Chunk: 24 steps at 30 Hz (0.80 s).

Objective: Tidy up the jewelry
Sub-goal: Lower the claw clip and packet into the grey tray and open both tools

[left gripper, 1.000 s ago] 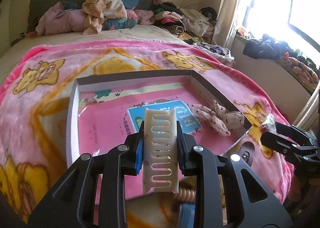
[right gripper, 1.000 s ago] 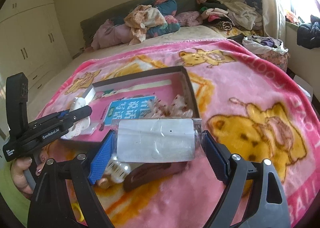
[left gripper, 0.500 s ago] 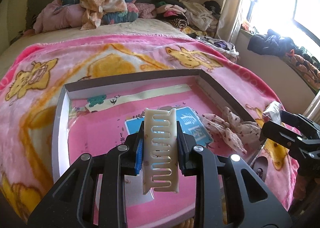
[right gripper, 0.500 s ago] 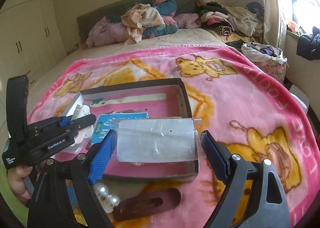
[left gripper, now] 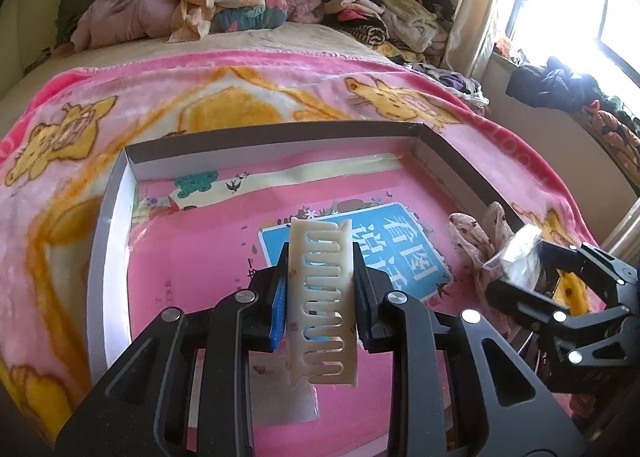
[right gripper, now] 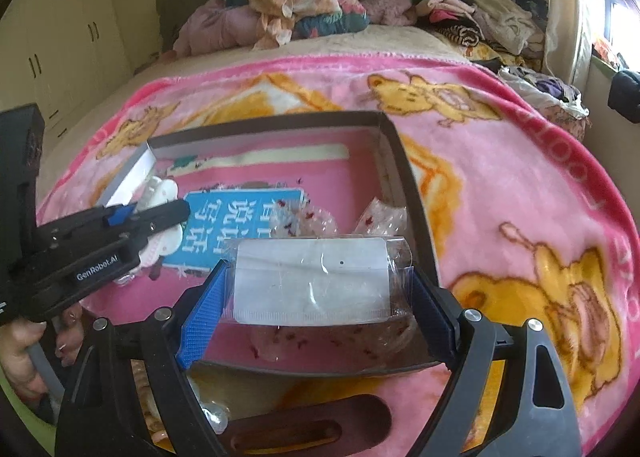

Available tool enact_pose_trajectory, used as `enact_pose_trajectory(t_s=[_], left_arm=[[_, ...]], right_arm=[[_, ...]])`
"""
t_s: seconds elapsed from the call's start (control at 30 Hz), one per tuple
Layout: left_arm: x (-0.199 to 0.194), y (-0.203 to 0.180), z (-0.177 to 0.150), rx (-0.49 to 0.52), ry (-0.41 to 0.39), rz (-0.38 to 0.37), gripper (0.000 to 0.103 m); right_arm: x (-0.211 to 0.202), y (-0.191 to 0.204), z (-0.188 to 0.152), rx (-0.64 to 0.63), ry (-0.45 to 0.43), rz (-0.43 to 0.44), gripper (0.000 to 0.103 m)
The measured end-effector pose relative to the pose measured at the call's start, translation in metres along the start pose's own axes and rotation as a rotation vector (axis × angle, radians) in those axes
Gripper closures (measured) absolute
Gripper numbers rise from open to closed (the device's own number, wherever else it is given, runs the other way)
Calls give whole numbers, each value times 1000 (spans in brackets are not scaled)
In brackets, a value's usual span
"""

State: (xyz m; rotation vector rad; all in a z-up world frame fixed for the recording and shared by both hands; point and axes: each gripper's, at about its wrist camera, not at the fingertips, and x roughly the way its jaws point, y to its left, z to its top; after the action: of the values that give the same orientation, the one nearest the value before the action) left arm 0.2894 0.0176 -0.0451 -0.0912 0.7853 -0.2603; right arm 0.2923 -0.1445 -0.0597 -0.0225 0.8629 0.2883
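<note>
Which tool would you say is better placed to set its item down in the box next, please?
Probably left: the left tool holds the cream comb well over the box floor; the right tool's packet hangs at the near rim.

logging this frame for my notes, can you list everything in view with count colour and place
box: one, dark outside, white walls, pink lining, on the blanket
blanket: one, pink with yellow bears, over the bed
hair comb clip: one, cream, held above the box
clear packet: one, transparent with white card, held above the box's near right corner
scrunchie: one, pale with dark red spots, inside the box, right side
brown clip: one, on the blanket before the box
clothes pile: many, mixed colours, bed head
left tool: black, blue pads, gripping the comb clip
right tool: black, blue pads, gripping the packet
</note>
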Motion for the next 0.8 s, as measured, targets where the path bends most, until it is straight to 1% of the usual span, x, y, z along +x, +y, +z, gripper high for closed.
enact_pose_trajectory(t_s=[0.4,0.8], left_arm=[[0,0,0,10,-3,15,84],[0,0,-4,8,9,14,84]], right_arm=[[0,7,-8,-10,11,12,17],[-14,3,-12,7,-19,4,12]])
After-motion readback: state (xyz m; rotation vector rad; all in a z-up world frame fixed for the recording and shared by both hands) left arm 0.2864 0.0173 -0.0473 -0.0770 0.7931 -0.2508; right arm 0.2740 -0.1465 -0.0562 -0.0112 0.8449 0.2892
